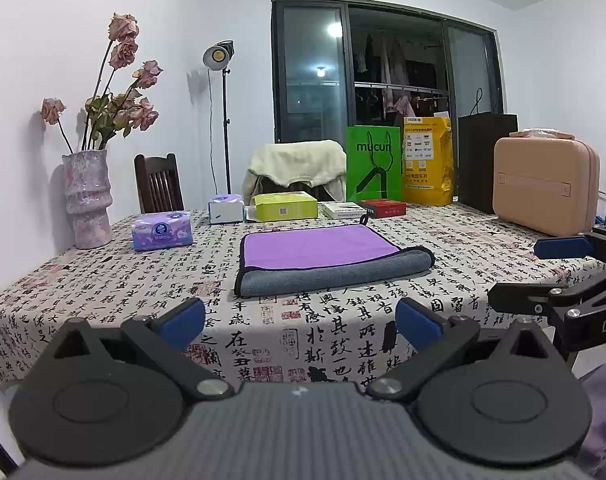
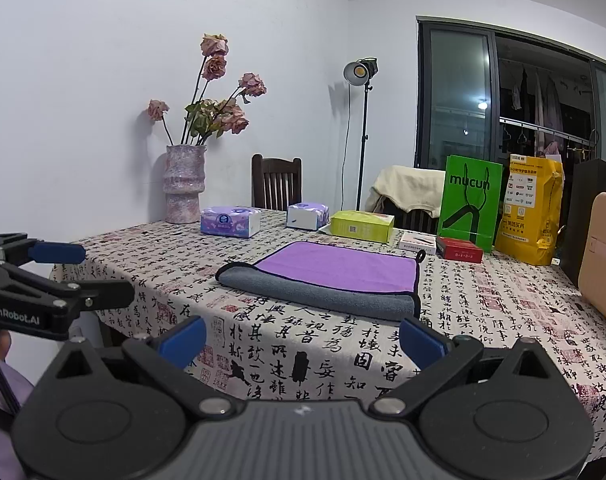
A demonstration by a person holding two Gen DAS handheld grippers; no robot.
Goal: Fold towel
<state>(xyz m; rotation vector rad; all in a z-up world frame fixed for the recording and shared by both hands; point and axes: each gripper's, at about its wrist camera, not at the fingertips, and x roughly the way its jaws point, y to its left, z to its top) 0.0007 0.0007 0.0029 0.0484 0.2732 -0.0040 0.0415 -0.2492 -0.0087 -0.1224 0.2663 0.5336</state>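
Towel [image 1: 327, 258]: partly folded, far of both grippers
Left gripper [image 1: 301, 322]: jaws wide, empty
Right gripper [image 2: 303, 338]: jaws wide, empty
Risk: shallow pinch drags tablecloth [image 1: 103, 280]

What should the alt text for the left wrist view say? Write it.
A folded towel, purple on top and grey beneath, lies on a calligraphy-print tablecloth. The open left gripper is held in front of it, touching nothing, with the right gripper at the right edge.

The towel [image 1: 327, 258] lies folded flat mid-table, purple side up, its grey fold along the near edge.
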